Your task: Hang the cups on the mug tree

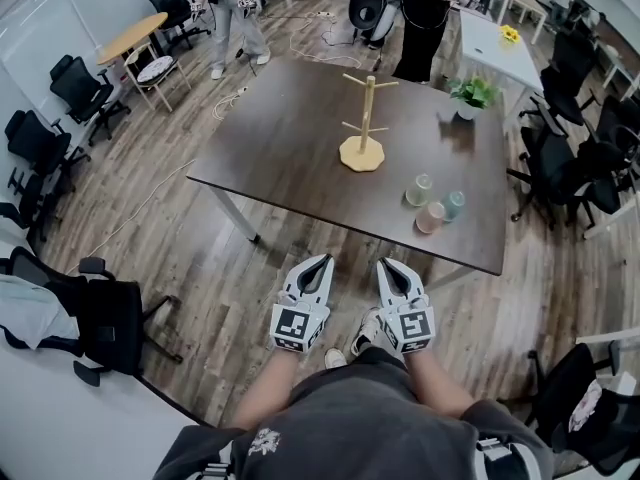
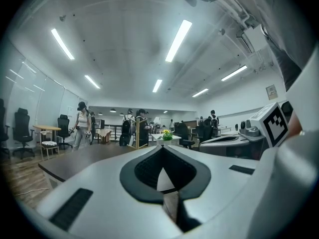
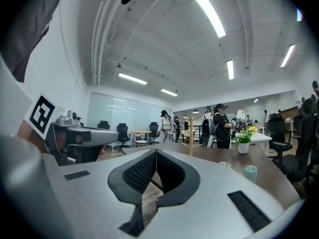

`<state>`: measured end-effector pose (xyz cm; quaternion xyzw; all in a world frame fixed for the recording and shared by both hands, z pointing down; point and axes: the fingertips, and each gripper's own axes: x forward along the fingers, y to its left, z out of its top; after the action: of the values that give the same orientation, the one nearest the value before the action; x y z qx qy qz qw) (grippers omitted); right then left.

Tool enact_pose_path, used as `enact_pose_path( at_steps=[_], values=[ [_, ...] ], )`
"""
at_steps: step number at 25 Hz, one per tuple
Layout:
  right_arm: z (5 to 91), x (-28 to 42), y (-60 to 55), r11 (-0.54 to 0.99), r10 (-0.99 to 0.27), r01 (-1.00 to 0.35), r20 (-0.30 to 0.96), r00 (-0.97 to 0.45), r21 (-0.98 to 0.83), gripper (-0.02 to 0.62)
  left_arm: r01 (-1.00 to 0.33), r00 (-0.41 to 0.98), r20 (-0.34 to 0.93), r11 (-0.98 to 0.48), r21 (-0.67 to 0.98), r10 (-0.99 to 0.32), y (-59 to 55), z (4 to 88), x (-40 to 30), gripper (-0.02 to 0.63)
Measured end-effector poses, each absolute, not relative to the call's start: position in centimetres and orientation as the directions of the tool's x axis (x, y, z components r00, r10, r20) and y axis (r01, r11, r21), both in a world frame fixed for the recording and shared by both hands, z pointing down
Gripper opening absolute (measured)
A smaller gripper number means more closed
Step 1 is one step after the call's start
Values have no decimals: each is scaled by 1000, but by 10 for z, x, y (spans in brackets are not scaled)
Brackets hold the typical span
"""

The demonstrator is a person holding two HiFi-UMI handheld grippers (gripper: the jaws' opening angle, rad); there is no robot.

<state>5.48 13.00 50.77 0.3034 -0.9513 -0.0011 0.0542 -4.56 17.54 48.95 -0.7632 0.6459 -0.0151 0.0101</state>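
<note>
Well, left gripper [image 1: 324, 261], right gripper [image 1: 386, 265] closed; empty.

No legible text. Square code markers [image 1: 291, 325] on left gripper [image 1: 322, 263] and right gripper [image 1: 387, 266]; wall plaque [image 2: 271, 91] too small to read.

Brown wood floor [image 1: 150, 228]. Big dark table [image 1: 290, 138] in middle. Black chairs [image 1: 85, 88] by wall [image 1: 30, 28]. Small round table [image 1: 130, 36]. White table [image 1: 495, 38]. Long lights [image 2: 177, 40] on white ceiling [image 2: 124, 34].
</note>
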Motion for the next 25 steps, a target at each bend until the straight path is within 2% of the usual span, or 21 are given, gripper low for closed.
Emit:
enact_pose_path(
  at_steps=[25],
  values=[
    [511, 60, -17, 843, -538, -535, 87, -838, 55, 25, -980, 198, 57, -199, -6, -979, 21, 508, -28, 8]
  ],
)
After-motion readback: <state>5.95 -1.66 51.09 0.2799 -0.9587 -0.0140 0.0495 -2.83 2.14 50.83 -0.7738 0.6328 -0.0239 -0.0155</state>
